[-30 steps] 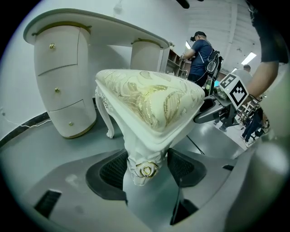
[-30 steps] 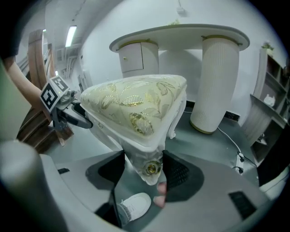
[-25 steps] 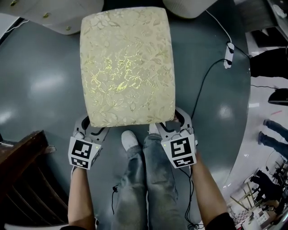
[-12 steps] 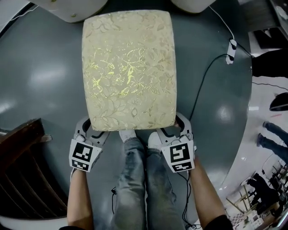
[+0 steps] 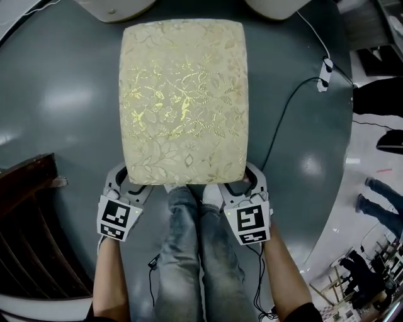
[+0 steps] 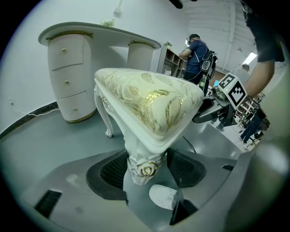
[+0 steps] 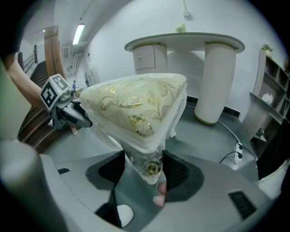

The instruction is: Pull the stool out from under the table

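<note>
Stool [image 5: 182,100] slid further clear of bench [image 5: 113,7] at 12 o'clock. Left gripper [image 5: 130,187], right gripper [image 5: 244,182] each clamp carved corner leg. Frame likely rigid, heavyish; cushion soft.

Glossy grey floor [image 5: 63,126], white wall [image 6: 90,13], dark wooden stairs [image 5: 28,239] at left.

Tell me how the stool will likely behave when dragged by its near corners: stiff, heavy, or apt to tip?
Probably stiff: the stool has a carved hard frame, and the left gripper and right gripper each clamp a corner. It may slide easily, since the floor looks smooth and glossy. Its slender curved legs could catch, so tipping seems possible.
</note>
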